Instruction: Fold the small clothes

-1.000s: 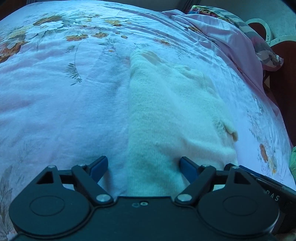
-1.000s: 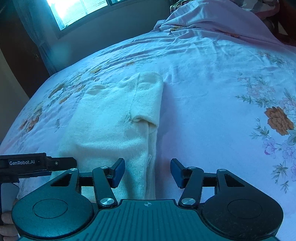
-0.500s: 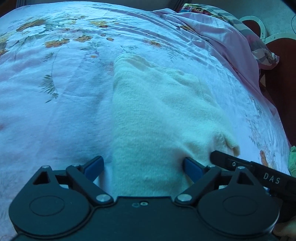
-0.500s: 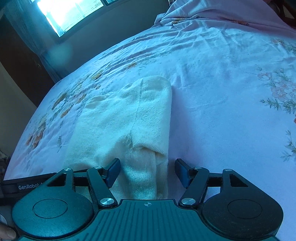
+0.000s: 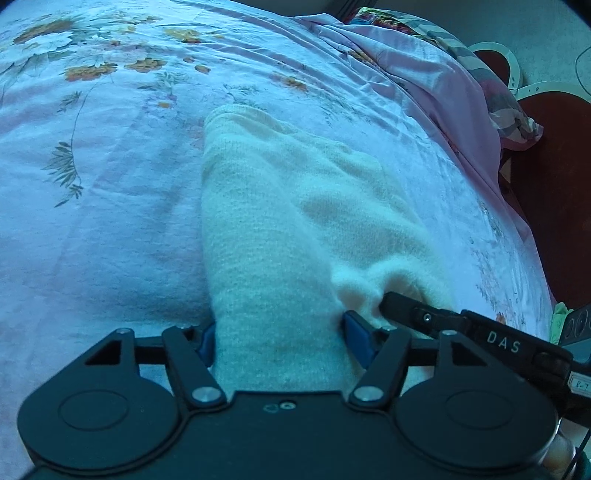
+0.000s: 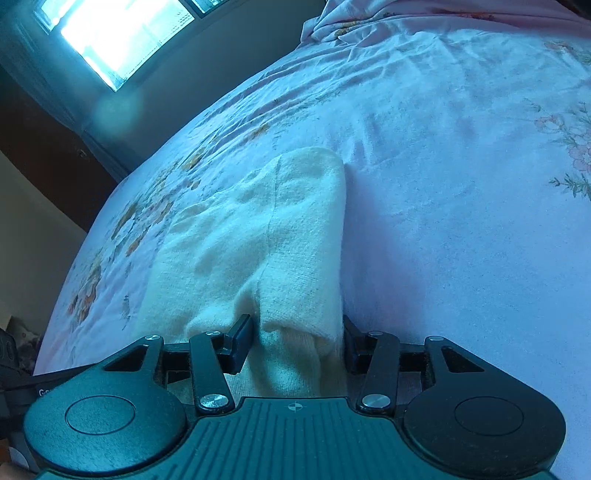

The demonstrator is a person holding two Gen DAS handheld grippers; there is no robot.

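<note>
Both claws sit at the near edge of a cream knit garment [image 5: 280, 229] that lies on a bed under a pink floral bedsheet [image 5: 103, 192]. On the left gripper [image 5: 280, 338] the jaws are closing, with the garment's near left part bunched between the blue pads; the left pad is mostly hidden behind the knit, so whether both pads already press on the cloth is hard to judge, though the fabric fills the whole gap. On the right gripper [image 6: 295, 341] the jaws are also closing, around a folded-over flap at the garment's right edge; the right finger is half covered by the cloth, and the pads appear to touch it on both sides.

The nearest hem of the garment is cut off behind each gripper body, so its full outline cannot be seen. In the left wrist view the tip of the right gripper pokes in from the right and dents the knit into a small pucker.

The garment is pale, fuzzy and ribbed, folded lengthwise into a long strip with a rounded far end, its top layer rumpled. A heaped pink blanket [image 5: 443, 85] lies beyond it, and a bright window [image 6: 122, 33] shows in the right wrist view.
</note>
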